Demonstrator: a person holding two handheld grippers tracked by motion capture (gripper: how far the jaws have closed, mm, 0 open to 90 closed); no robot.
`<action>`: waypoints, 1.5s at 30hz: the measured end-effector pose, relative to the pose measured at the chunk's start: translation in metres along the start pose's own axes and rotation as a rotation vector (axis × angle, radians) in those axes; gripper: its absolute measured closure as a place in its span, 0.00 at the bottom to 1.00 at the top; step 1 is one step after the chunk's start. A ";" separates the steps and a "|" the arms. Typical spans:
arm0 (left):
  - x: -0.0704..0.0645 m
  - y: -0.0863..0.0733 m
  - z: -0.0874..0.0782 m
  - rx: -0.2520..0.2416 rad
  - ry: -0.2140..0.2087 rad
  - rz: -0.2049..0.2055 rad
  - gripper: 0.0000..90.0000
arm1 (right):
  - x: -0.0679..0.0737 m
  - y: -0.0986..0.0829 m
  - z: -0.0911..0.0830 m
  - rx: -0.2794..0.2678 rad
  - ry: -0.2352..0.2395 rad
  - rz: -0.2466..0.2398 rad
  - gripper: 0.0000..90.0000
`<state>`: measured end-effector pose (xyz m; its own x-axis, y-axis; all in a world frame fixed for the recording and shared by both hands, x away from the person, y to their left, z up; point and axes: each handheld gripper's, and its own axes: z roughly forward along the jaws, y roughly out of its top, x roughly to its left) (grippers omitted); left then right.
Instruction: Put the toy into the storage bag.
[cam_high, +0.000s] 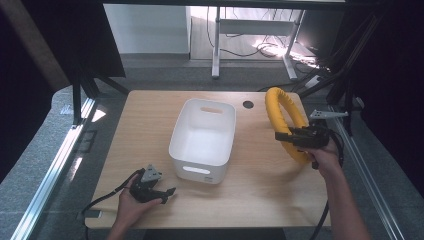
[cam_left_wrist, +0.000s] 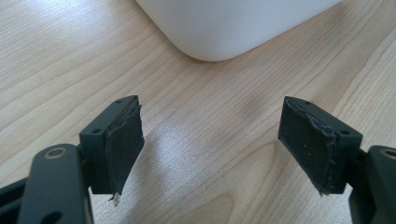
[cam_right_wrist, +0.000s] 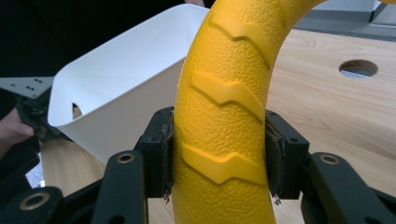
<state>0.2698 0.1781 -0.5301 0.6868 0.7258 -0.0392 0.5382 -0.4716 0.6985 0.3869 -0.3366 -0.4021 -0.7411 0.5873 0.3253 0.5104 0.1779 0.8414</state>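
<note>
The right gripper (cam_right_wrist: 219, 163) clamps a pebbled yellow ring (cam_high: 285, 120) near the wooden table's (cam_high: 260, 185) right edge; the left gripper (cam_left_wrist: 210, 149), jaws apart, rests beside a smooth white bin (cam_high: 204, 135).

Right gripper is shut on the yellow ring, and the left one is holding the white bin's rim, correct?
Not quite. The left gripper is open on nothing, short of the white bin, as the left gripper view shows. The right gripper does grip the yellow ring.

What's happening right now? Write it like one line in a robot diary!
right gripper: shut on yellow ring, held up | left gripper: open, holding nothing | white bin: empty, mid-table
</note>
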 end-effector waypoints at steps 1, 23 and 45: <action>0.000 0.000 0.000 0.000 0.000 0.000 0.24 | 0.001 0.000 0.001 -0.010 0.003 0.002 0.57; 0.001 0.001 0.000 -0.004 -0.004 0.001 0.24 | 0.047 -0.011 0.011 -0.190 -0.084 -0.022 0.57; 0.000 0.001 0.000 -0.009 -0.008 -0.004 0.24 | 0.107 -0.041 0.029 -0.337 -0.187 -0.050 0.57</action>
<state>0.2703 0.1780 -0.5295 0.6883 0.7238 -0.0478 0.5369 -0.4640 0.7046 0.2993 -0.2580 -0.4148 -0.6532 0.7238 0.2225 0.2807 -0.0415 0.9589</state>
